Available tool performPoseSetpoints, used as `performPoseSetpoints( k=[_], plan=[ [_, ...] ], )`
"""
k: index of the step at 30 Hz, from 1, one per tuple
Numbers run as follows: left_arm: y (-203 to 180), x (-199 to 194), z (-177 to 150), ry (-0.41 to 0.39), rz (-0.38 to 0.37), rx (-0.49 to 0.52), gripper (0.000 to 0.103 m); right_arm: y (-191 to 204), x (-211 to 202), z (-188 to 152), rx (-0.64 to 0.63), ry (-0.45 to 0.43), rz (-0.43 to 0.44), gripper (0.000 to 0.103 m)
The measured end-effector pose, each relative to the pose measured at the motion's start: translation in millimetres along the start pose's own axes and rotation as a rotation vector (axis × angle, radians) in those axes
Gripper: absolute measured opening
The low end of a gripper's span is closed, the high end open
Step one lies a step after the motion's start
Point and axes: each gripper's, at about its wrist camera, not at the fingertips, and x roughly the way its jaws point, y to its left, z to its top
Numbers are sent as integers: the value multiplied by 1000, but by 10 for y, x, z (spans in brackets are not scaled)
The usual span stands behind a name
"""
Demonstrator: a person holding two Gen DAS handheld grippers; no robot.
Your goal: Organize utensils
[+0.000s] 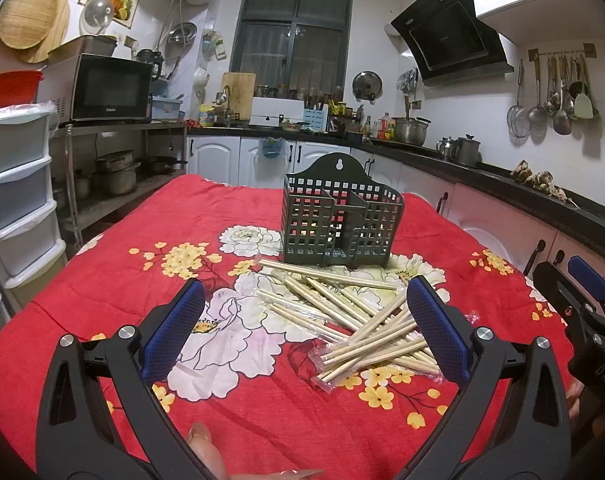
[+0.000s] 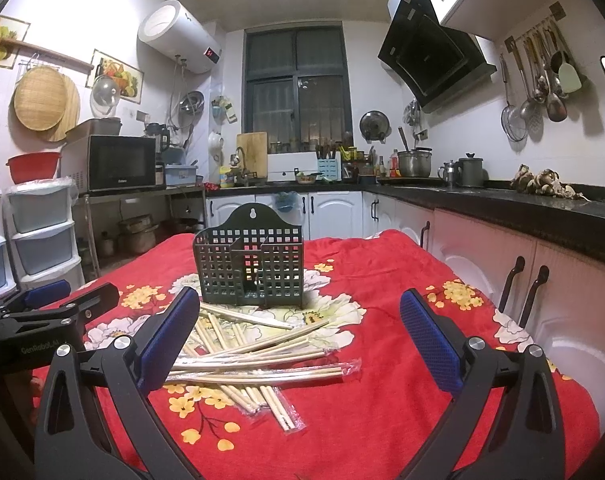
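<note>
Left wrist view: left gripper [image 1: 304,320] hung over the red floral cloth [image 1: 262,412], jaws spread wide, nothing between the blue pads [image 1: 174,332]. Pile of wrapped wooden chopsticks [image 1: 342,312] lay loose on the cloth, criss-crossed, just in front of the dark green slotted holder [image 1: 338,220]. Holder stood upright on the cloth, divided into compartments, none of the sticks visibly inside. Right gripper [image 1: 582,304] showed at the right edge of this view, off to the side of the pile.

Right wrist view: right gripper [image 2: 294,332] likewise spread wide and holding nothing, above the cloth. Chopsticks [image 2: 254,356] lay nearer its left pad [image 2: 166,344]; holder [image 2: 248,268] behind them. Left gripper [image 2: 54,304] at the left edge.
</note>
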Motion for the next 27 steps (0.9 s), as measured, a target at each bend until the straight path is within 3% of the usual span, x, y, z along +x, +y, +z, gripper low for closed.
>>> performPoseSetpoints(
  k=[27],
  plan=[
    [-21, -7, 9, 6, 1, 0, 93, 10, 4, -16, 0, 6, 9, 97]
  ],
)
